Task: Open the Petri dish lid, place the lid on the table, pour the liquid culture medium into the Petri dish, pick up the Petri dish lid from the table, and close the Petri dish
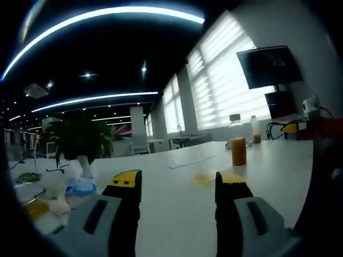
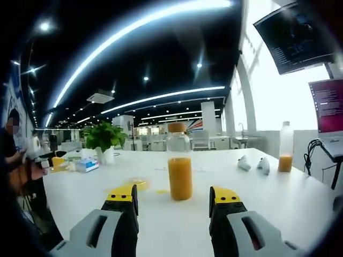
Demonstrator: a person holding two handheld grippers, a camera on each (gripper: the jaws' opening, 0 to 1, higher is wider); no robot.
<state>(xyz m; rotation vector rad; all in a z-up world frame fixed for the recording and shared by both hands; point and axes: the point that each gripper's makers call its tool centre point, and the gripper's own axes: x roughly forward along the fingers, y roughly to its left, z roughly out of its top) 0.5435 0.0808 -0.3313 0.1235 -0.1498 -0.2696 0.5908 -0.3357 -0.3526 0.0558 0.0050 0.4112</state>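
My left gripper (image 1: 179, 188) is open, jaws wide apart, nothing between them, hovering over the white table (image 1: 177, 219). The dish (image 1: 204, 177) lies flat on the table just ahead of my right-hand jaw tip, looking yellowish; I can't tell if its lid is on. The bottle (image 1: 238, 147) of orange medium stands upright farther back and to the right of the dish, apart from it. A second, smaller bottle (image 1: 256, 130) stands behind it near the window. A potted plant (image 1: 81, 140) sits at far left, with a tissue pack (image 1: 80, 187) in front of it.

My right gripper (image 2: 172, 197) is also open and empty, above the table (image 2: 278, 198). The bottle (image 2: 180, 168) stands upright straight ahead, between the jaw lines but beyond the tips, not touched. The dish (image 2: 136, 183) lies just left of the bottle, near my left jaw tip. Another bottle (image 2: 286, 146) stands at far right beside a laptop (image 2: 328, 115). Plant (image 2: 104, 138) is back left, and a person (image 2: 13, 160) is at the left edge.
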